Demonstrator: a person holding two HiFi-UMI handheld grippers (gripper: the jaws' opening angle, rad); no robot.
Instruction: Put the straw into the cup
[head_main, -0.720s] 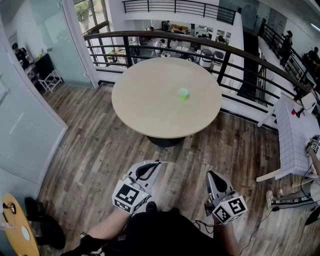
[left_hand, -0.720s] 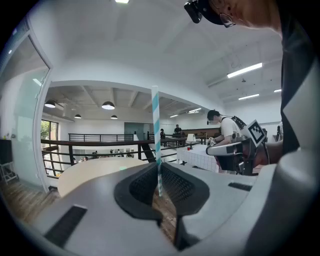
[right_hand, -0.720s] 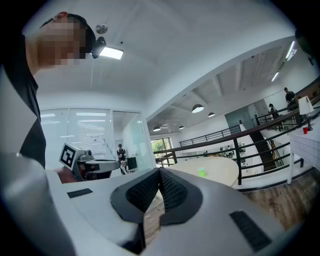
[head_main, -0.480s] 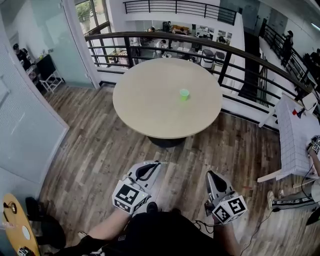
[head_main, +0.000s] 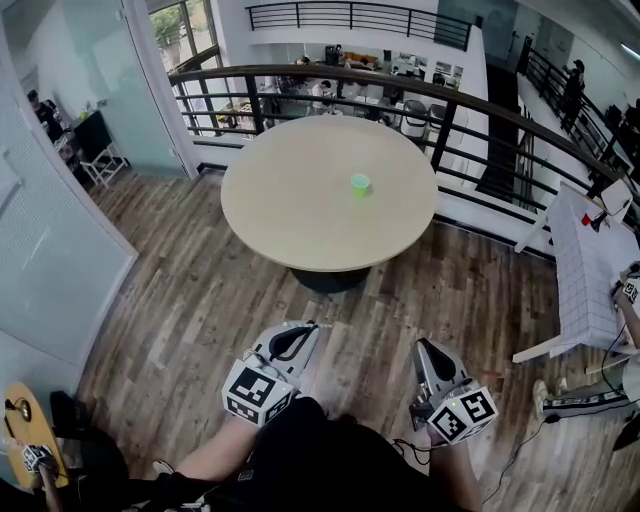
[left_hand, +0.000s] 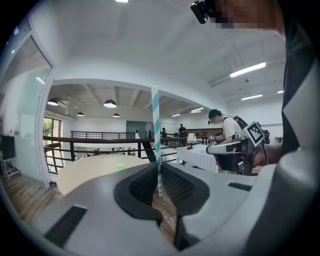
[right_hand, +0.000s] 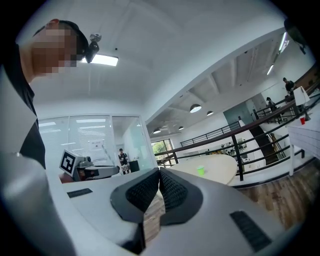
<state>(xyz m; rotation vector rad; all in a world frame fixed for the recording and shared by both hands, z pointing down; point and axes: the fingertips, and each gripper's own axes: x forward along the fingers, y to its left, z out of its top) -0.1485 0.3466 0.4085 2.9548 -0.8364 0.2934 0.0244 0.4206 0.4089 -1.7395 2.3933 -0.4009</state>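
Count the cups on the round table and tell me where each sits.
1. The green cup stands on the round table, just right of centre in the head view; nothing there hides another.

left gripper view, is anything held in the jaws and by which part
The left gripper is shut on the striped straw, pinched at its lower end; the straw stands upright.

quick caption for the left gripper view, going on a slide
The left tool shut on an upright blue-and-white striped straw, with the green cup on the round table ahead.
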